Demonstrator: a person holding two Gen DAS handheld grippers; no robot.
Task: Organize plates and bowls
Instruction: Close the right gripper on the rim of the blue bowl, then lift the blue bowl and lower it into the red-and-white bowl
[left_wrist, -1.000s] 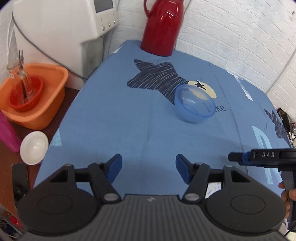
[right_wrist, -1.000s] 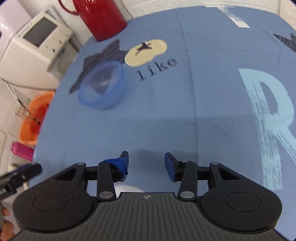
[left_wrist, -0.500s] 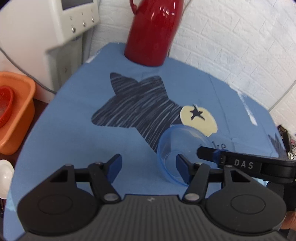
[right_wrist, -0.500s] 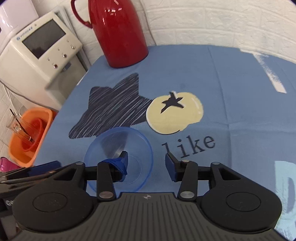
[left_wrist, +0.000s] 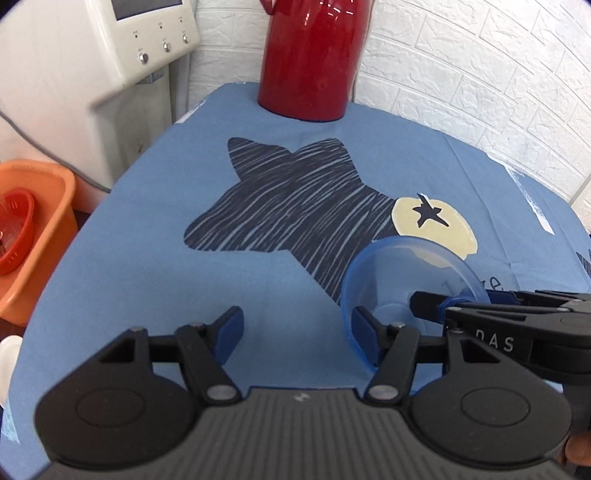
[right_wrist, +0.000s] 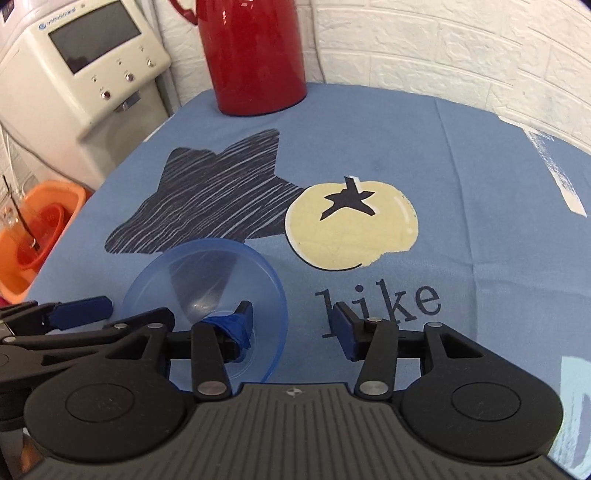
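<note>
The right gripper (right_wrist: 291, 323) is gaping wide, holding nothing, and straddling the translucent blue bowl's (right_wrist: 207, 284) rim at 4 o'clock: one finger is sitting inside, the other outside. The left gripper (left_wrist: 295, 326) is also spread and empty, its right finger nearing the bowl's 8 o'clock wall. The bowl is resting on the blue tablecloth (right_wrist: 461, 147), at 6 o'clock from the red thermos (right_wrist: 255, 55). Judging by this, closing gently and squarely on the rim should keep the thin plastic from skidding.

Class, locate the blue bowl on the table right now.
In the right wrist view the blue bowl sits lower left on the tablecloth, below the dark star print, with the open right gripper straddling its rim.
</note>
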